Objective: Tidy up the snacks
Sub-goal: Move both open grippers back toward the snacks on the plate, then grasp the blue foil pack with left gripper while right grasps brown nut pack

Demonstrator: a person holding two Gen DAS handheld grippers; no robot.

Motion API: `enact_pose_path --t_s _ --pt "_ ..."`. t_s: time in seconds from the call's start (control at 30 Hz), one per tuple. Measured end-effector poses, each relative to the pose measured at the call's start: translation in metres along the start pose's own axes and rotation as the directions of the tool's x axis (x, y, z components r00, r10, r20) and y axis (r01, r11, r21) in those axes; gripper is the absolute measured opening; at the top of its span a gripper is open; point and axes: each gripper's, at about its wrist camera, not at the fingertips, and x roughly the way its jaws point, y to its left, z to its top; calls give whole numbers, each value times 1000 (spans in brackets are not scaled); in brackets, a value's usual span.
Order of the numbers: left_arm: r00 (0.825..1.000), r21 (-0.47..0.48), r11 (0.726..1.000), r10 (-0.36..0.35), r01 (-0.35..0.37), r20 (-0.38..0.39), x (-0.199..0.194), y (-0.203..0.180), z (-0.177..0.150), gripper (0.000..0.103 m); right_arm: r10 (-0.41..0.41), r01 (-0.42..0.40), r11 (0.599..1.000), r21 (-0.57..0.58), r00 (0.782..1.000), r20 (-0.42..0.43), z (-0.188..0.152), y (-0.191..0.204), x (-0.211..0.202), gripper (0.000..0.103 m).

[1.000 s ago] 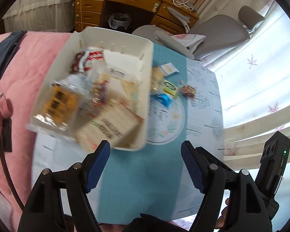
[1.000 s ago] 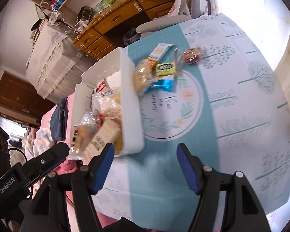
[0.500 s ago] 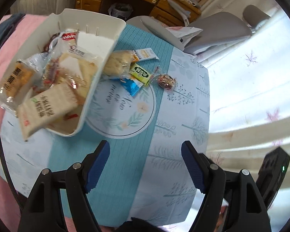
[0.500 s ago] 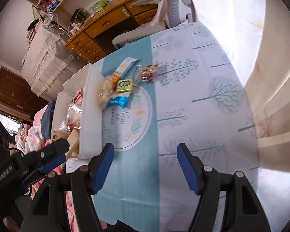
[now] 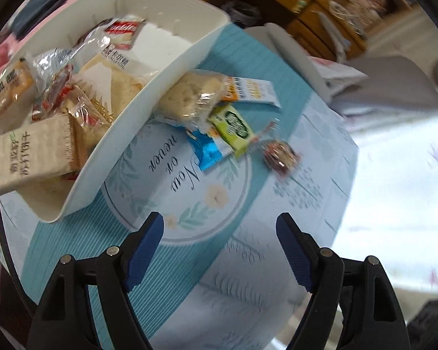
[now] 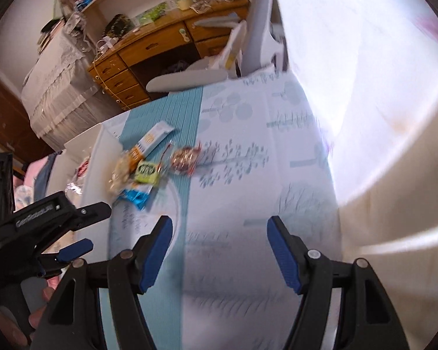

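Left gripper [image 5: 219, 230] and right gripper [image 6: 219, 233] both gape, empty; ahead, loose foil-wrapped snacks [image 5: 219, 128] beside white plastic bin [image 5: 149, 99]; hasty closing risks crushing wrappers.

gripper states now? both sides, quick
Left gripper: open, nothing between the fingers, above the tablecloth.
Right gripper: open, empty, also over the tablecloth.

- White tray [image 5: 172, 67] of snacks is sitting at ten o'clock.
- Loose packets [image 5: 230, 122] are lying at twelve, just beside it.
- Left gripper [image 5: 219, 239] is hovering, jaws parted, empty.
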Motion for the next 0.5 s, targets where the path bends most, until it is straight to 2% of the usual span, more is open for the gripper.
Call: enact_pose_path --t_s 0.17,0.37,0.5 --pt "999 -89 996 33 -31 28 32 1 15 78 -32 38 994 -98 997 66 17 0 32 68" --pt "995 -140 987 85 -78 49 63 4 30 78 5 19 974 -227 994 106 27 6 81 68" --pt "991 -156 982 116 -105 64 76 6 37 78 47 -17 958 -285 994 99 26 13 105 68"
